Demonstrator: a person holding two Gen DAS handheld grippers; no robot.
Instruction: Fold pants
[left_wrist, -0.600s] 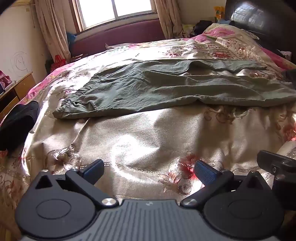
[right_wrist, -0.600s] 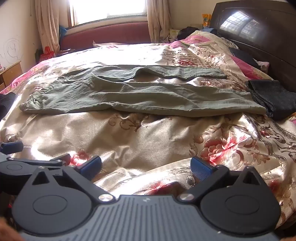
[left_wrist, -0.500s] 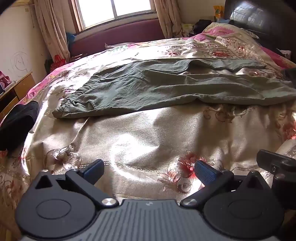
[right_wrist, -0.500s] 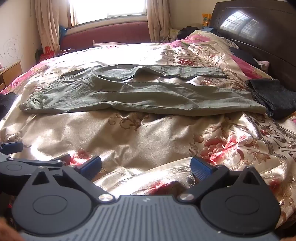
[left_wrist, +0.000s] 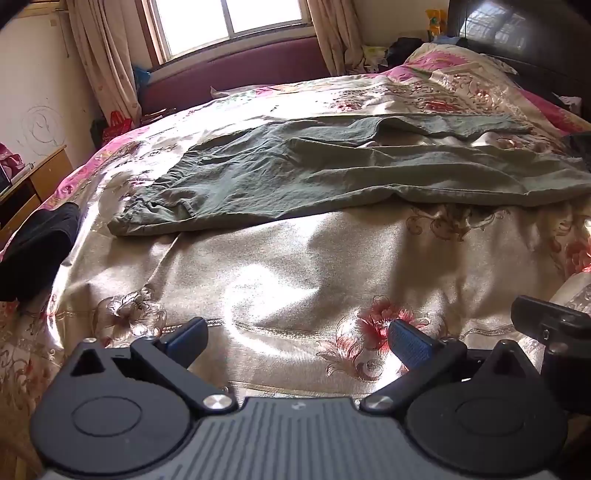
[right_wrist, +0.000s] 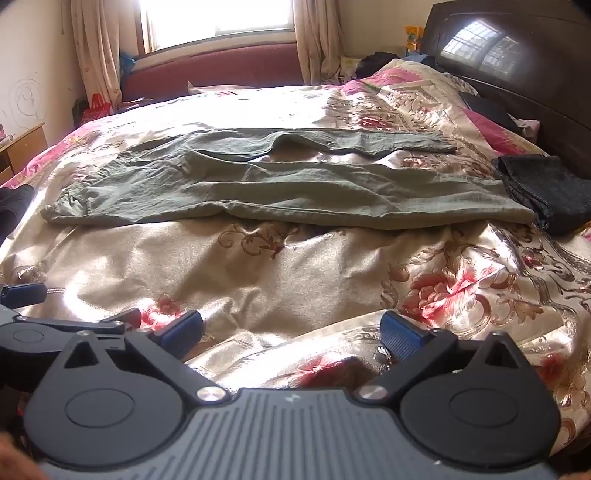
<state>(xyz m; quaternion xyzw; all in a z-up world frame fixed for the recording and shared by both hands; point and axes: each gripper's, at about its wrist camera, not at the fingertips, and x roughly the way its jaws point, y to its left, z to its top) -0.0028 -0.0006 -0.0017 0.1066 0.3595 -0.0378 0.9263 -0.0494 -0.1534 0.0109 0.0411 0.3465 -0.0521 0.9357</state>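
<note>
Olive green pants (left_wrist: 332, 173) lie spread flat across the middle of the bed, waist to the left, both legs stretching right; they also show in the right wrist view (right_wrist: 280, 188). My left gripper (left_wrist: 297, 341) is open and empty, low over the near part of the bedspread, well short of the pants. My right gripper (right_wrist: 291, 334) is open and empty, also near the bed's front edge, beside the left gripper (right_wrist: 26, 295).
The bed has a shiny floral bedspread (left_wrist: 295, 266). A folded dark garment (right_wrist: 546, 192) lies at the pants' right end. A black garment (left_wrist: 33, 247) lies at the left edge. A dark headboard (right_wrist: 517, 62) stands right, a wooden cabinet (left_wrist: 26, 192) left.
Both grippers have edged slightly forward toward the pants. Nothing was taken hold of; the pants have not moved.
</note>
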